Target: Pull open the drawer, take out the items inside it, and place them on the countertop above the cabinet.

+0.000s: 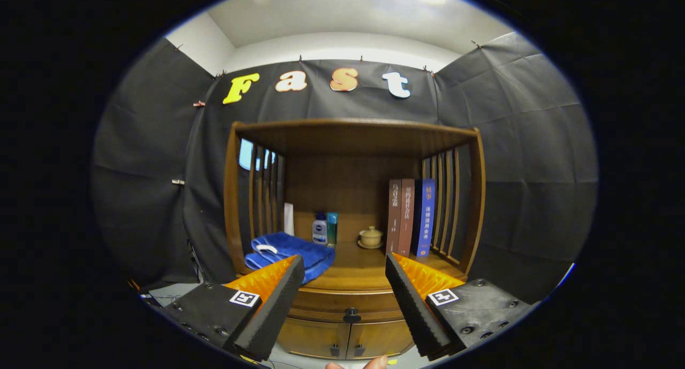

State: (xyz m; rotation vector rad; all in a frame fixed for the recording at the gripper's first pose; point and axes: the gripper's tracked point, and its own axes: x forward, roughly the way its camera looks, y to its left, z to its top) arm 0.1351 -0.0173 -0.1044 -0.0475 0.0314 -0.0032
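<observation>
Fingertips of a person's hand (357,364) peek in lowest and nearest, below the gripper (344,265), whose two fingers are spread wide apart with nothing between them. Just ahead, seen through the gap, is the closed drawer (342,304) of the wooden cabinet (353,198), with a dark knob (351,315) at its middle and two small doors beneath. Above the drawer lies the countertop (356,270). On it, a folded blue towel (291,254) rests to the left, beside the left finger's tip. Farther back stand a white bottle (319,229) and a teal one, a lidded tea cup (370,237) on its saucer, and three upright books (411,216) against the right slats.
</observation>
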